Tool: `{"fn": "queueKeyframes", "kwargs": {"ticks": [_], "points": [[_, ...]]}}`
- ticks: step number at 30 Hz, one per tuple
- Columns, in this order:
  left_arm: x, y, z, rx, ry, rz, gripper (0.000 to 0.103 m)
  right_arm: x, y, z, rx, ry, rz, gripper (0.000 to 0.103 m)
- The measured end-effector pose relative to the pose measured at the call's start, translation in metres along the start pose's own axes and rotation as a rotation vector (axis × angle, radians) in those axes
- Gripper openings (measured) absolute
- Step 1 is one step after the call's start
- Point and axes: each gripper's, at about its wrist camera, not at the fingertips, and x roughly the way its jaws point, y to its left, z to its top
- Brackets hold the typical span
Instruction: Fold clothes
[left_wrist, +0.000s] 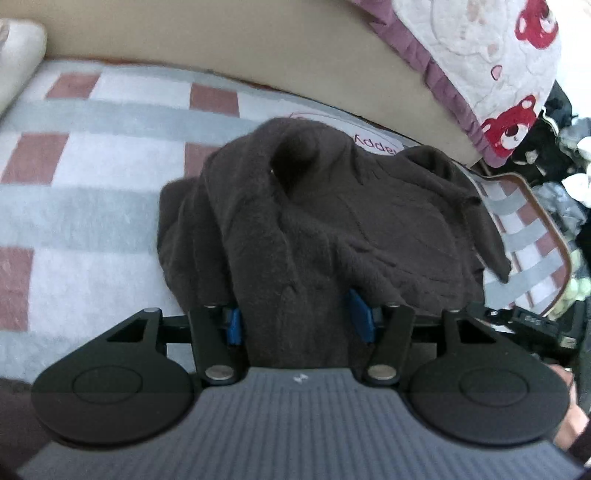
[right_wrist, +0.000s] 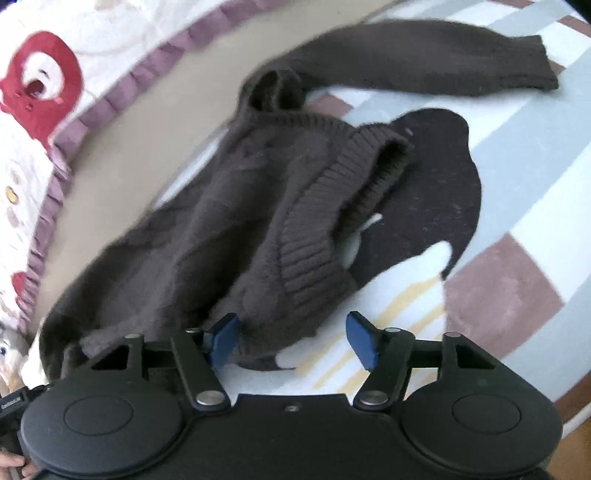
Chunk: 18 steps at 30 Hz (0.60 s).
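Observation:
A dark brown knitted sweater (left_wrist: 332, 221) lies bunched on a checked blanket (left_wrist: 92, 184). In the left wrist view my left gripper (left_wrist: 299, 317) stands open, with a fold of the sweater running between its blue pads (left_wrist: 233, 325) toward the camera. In the right wrist view the sweater (right_wrist: 229, 221) lies spread with its ribbed collar (right_wrist: 332, 192) turned up and one sleeve (right_wrist: 443, 59) stretched out at the top. My right gripper (right_wrist: 293, 339) is open at the sweater's near edge, the left pad (right_wrist: 223, 339) touching the knit, the right pad over bare blanket.
A quilt with red bears and a purple frill (left_wrist: 498, 74) lies at the right in the left wrist view and at the left in the right wrist view (right_wrist: 37, 110). A beige bed surface (left_wrist: 221, 37) runs behind. Dark clutter (left_wrist: 561, 166) sits at far right.

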Motion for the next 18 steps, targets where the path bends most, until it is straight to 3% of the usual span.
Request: {"fn": "queueKeyframes", "kwargs": {"ticks": [3,6,9,12,13,14,15,18], "points": [[0.000,-0.015,-0.003,0.089,-0.013,0.061,0.061,0.011,0.007,0.001,-0.020,-0.046,0.004,0.084],[0.009,-0.025,-0.007,0.149,0.007,0.124,0.066,0.023,0.014,0.007,-0.062,-0.078,0.004,0.083],[0.020,-0.025,-0.007,0.147,0.037,0.123,0.078,0.039,0.016,0.019,-0.153,-0.045,0.018,0.023],[0.031,-0.016,-0.006,0.087,0.093,0.108,0.078,0.036,0.024,0.016,-0.211,-0.090,-0.035,0.022],[0.034,-0.013,-0.007,0.078,0.116,0.099,0.075,0.032,0.031,0.013,-0.271,-0.107,-0.065,0.022],[0.027,-0.015,-0.005,0.090,0.092,0.114,0.052,0.029,0.039,0.010,-0.331,-0.124,-0.095,0.022],[0.019,-0.017,-0.003,0.106,0.058,0.133,0.017,0.025,0.047,0.007,-0.392,-0.140,-0.124,0.022],[-0.005,-0.025,0.002,0.153,-0.043,0.191,0.006,0.011,0.063,0.005,-0.533,-0.180,-0.175,0.020]]}}
